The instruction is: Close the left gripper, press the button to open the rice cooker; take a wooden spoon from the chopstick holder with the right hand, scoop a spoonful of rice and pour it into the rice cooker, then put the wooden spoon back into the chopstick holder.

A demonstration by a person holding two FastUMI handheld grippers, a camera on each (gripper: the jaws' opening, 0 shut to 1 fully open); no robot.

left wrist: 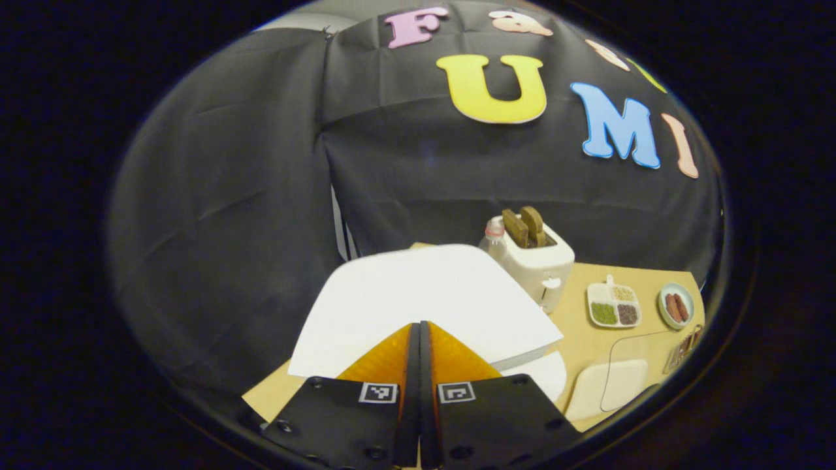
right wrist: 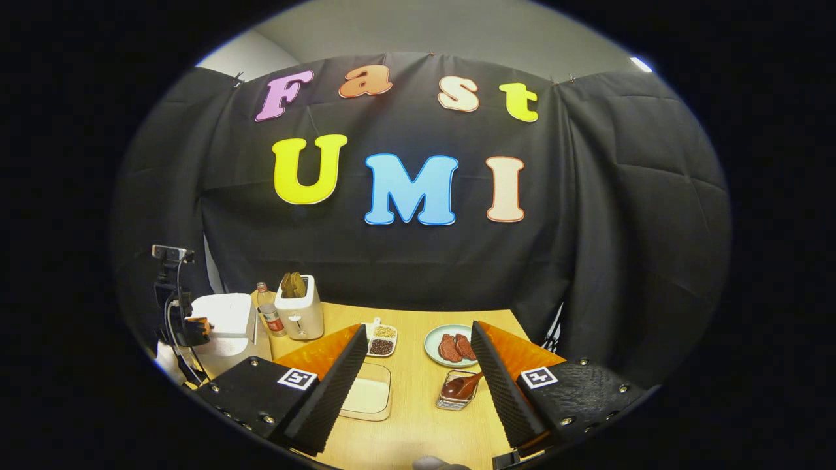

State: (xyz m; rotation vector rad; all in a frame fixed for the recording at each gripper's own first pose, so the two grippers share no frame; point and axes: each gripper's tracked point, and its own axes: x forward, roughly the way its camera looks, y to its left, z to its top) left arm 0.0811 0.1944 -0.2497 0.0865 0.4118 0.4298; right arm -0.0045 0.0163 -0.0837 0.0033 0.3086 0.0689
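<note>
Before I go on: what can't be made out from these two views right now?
- Cooker button: in the left gripper view the shut left gripper hides the cooker front.
- Cooker inside: the lid blocks it in both views.
- Spoon handle: in the right gripper view it runs behind the open right gripper finger.
- Container contents: too pale to tell there.

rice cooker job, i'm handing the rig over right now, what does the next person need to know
Left gripper: fingers shut, over the white rice cooker lid; cannot tell if it has opened.
Right gripper: open, empty, above the table.
Wooden spoon in the chopstick holder; rice tray beside it.
Left: confirm lid open, take spoon, scoop, pour, return spoon.
</note>
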